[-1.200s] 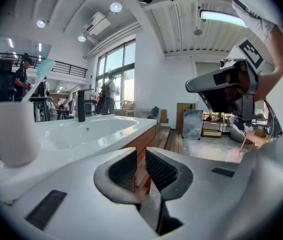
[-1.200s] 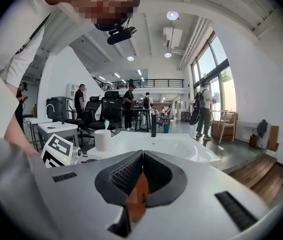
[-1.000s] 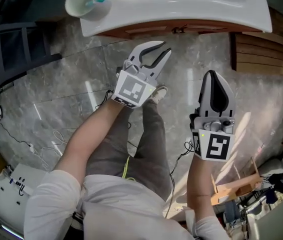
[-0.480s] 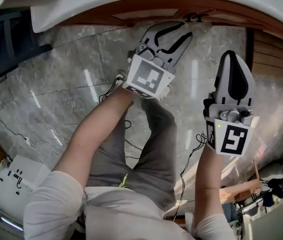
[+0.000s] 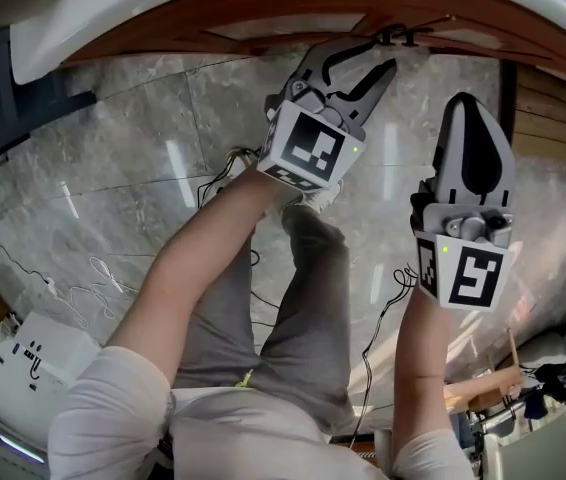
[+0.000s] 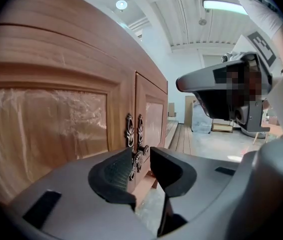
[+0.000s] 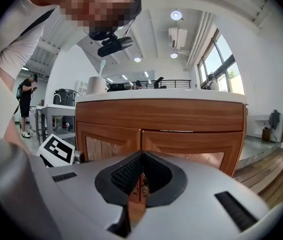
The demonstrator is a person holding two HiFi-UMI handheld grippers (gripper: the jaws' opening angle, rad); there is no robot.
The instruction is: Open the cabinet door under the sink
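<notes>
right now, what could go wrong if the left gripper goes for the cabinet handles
The open left gripper could close on both handles, which sit side by side at the seam. The person's leg is close before the doors, so a swinging door might hit it.

Grey marble floor (image 5: 113,158) fills the head view, glossy with streaks of light. On it at the left lie loose white cables (image 5: 98,273), and at the near left is a white box (image 5: 25,353) with dark marks on top. A black cable (image 5: 371,340) runs over the floor at the near right. A wood deck (image 5: 553,118) lies at the far right, and a plank (image 5: 475,391) and clutter crowd the near right corner. In the right gripper view a person (image 7: 25,104) stands far left beside a table (image 7: 56,109), and a white cup (image 7: 96,85) holds a toothbrush (image 7: 102,65). Overhead are round lights (image 7: 176,15) and an air unit (image 7: 176,35); windows (image 7: 216,59) line the right wall
</notes>
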